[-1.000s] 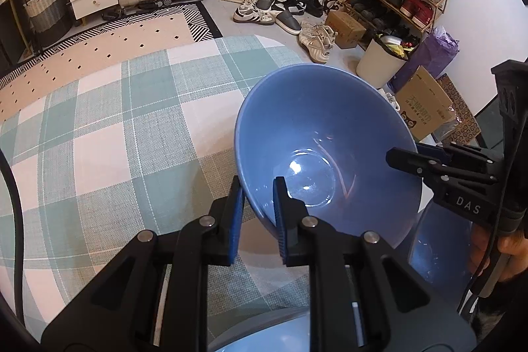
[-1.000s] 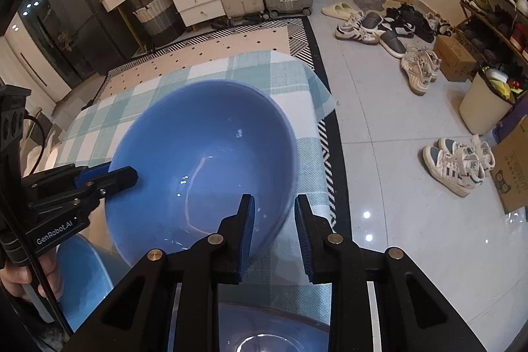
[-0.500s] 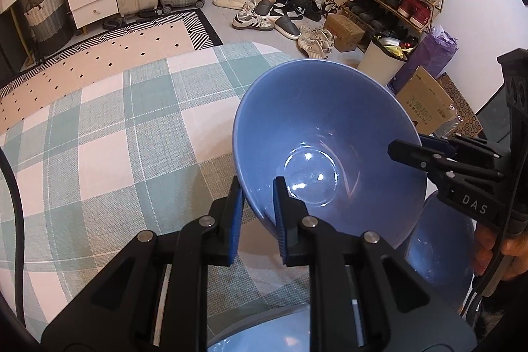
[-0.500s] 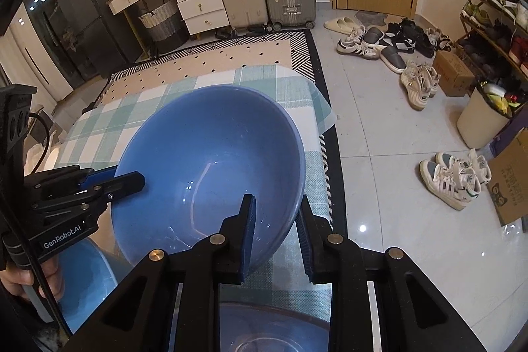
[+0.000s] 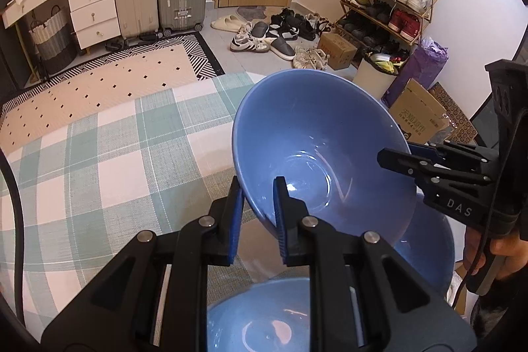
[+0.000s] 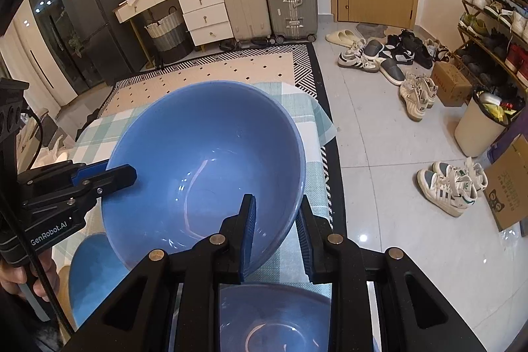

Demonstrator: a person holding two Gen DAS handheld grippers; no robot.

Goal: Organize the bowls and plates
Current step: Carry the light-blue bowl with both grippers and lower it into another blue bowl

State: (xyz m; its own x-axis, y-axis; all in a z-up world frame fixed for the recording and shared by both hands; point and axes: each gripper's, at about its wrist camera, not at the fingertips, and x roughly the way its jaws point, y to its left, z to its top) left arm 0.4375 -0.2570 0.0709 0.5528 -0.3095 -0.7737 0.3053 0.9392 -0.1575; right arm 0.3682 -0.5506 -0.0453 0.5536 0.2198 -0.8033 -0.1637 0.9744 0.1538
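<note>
While both hand-held grippers, left point(image 5: 258, 213) and right point(image 6: 275, 233), clamp the blue bowl's point(image 5: 316, 150) rim, your lower bowl point(image 5: 264, 319) sits directly beneath.

Both tools point(image 5: 258, 203) point(image 6: 275, 228) clamped, tilted downward

- Left wrist cam: sits behind left gripper point(image 5: 258, 207), looks steeply down and fwd, very close to blue bowl point(image 5: 316, 150).
- Right wrist cam: behind right gripper point(image 6: 275, 231), same downward tilt, equally close.
- Shared: bowl point(image 6: 204, 160), checked tablecloth point(image 5: 99, 160), suitcases, shoe rack; each sees the other gripper.
</note>
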